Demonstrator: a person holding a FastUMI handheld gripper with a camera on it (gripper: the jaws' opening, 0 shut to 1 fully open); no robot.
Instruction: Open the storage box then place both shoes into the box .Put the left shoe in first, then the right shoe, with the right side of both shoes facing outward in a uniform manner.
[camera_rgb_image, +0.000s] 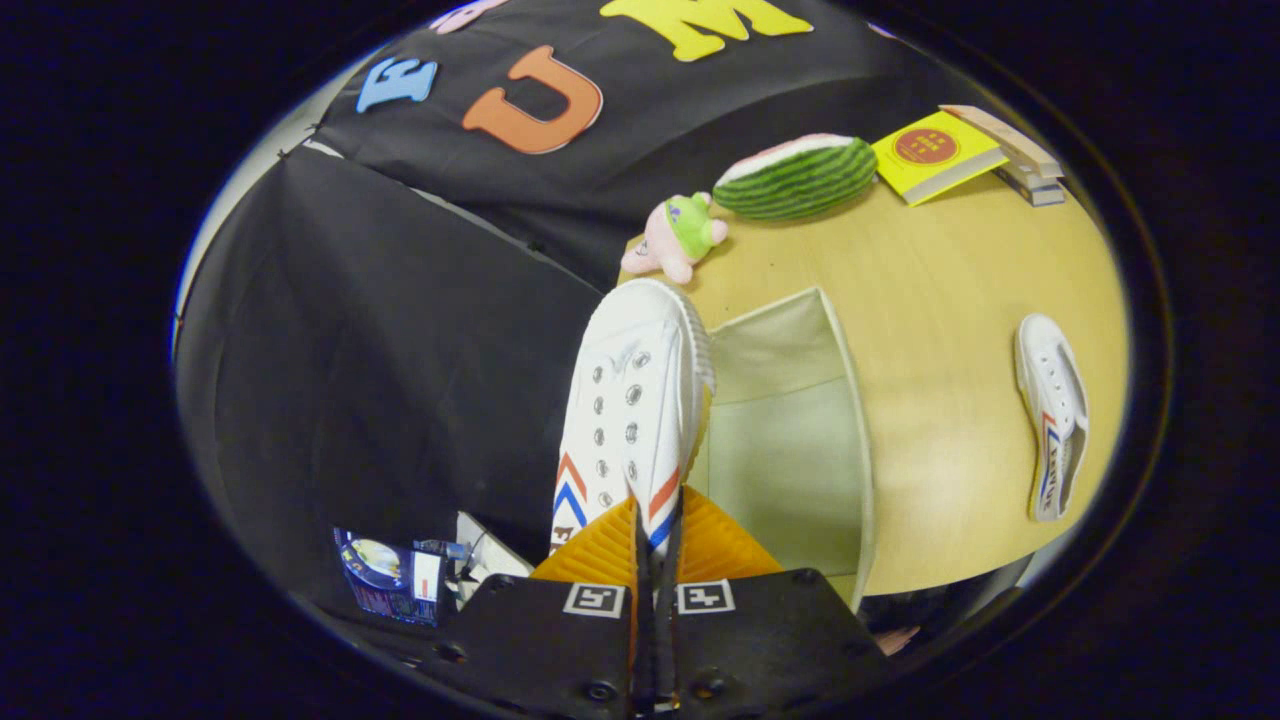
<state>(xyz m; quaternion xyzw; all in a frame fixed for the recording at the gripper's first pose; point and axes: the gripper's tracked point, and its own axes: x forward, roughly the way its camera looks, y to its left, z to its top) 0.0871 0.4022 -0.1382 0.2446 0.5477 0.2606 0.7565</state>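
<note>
My gripper (655, 540) is shut on a white canvas shoe (632, 400) with red and blue chevrons, pinching its side wall near the heel. The shoe hangs in the air, toe pointing away from the fingers, beside the open storage box (790, 440). The box is pale cloth with its lid folded back, and its inside shows nothing in it. A second matching white shoe (1052, 415) lies on its side on the wooden table (940, 300), beyond the box on the far side from the held shoe.
At the table's far end lie a watermelon plush (797, 176), a pink and green plush toy (680, 235), a yellow book (935, 152) and a small stack of books (1020, 155). A black cloth wall hangs beside the table. A small blue packet (385, 575) lies low near the fingers.
</note>
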